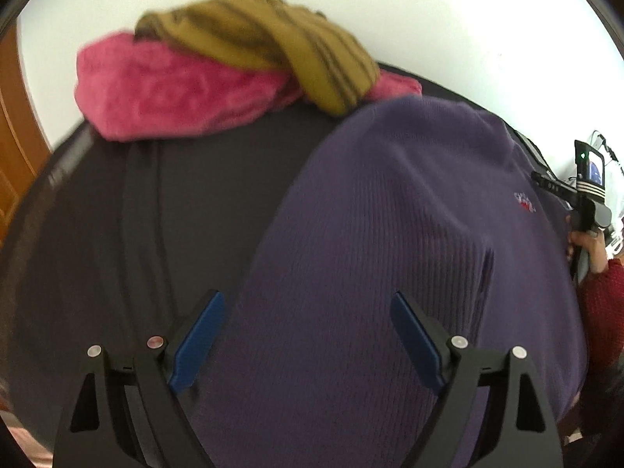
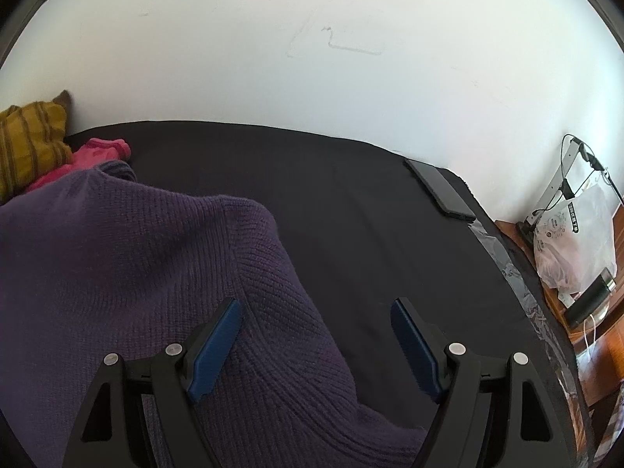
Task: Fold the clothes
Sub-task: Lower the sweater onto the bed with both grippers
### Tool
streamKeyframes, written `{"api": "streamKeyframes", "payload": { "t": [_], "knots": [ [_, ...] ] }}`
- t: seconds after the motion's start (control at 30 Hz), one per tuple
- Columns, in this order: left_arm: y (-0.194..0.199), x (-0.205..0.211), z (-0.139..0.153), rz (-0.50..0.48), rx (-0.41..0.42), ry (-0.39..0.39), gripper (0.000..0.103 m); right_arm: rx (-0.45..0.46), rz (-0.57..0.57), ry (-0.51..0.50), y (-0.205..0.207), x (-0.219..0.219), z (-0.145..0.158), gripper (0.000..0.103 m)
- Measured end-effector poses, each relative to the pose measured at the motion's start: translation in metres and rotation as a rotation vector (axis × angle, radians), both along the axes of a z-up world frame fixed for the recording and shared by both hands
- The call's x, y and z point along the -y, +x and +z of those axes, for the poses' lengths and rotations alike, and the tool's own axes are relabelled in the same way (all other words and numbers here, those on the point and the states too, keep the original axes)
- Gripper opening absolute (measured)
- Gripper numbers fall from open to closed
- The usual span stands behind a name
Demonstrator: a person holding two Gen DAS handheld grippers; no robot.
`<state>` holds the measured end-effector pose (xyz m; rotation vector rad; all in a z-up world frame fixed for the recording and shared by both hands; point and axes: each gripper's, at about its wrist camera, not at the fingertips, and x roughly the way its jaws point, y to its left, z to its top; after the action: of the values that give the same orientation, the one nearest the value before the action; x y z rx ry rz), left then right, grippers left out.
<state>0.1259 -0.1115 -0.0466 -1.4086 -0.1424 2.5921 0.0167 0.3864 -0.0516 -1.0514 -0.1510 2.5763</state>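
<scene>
Sweater (image 1: 390, 234) is lying directly under both grippers, running toward frame top; left gripper (image 1: 308, 335) and right gripper (image 2: 316, 343) are hovering, fingers spread, pinching nothing.

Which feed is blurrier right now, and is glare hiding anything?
Left wrist view: motion-smeared, worst on the mustard striped garment and pink fleece; purple sweater knit softened. Right wrist view: sharp, the sweater's ribbing crisp; white wall bright, hiding nothing.
</scene>
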Motion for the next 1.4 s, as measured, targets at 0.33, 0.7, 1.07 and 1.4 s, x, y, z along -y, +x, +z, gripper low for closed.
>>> {"api": "streamKeyframes", "payload": {
  "t": [0.33,0.7,1.07,1.4],
  "knots": [
    [-0.022,0.035,-0.015,0.126,-0.028,-0.183,0.102,-0.006,-0.014,-0.003,-0.001,0.001,0.001,0.081],
    [-0.081,0.069,-0.005,0.171,-0.066,-0.526,0.103,0.003,-0.013,0.009,0.000,0.009,0.002,0.081],
    [-0.122,0.034,0.003,0.052,-0.120,-0.814,0.103,0.020,-0.010,-0.006,0.002,0.008,0.001,0.081],
    [-0.043,0.035,0.040,0.047,-0.077,-0.424,0.103,0.017,-0.014,-0.021,0.003,0.007,0.001,0.081]
  ]
}}
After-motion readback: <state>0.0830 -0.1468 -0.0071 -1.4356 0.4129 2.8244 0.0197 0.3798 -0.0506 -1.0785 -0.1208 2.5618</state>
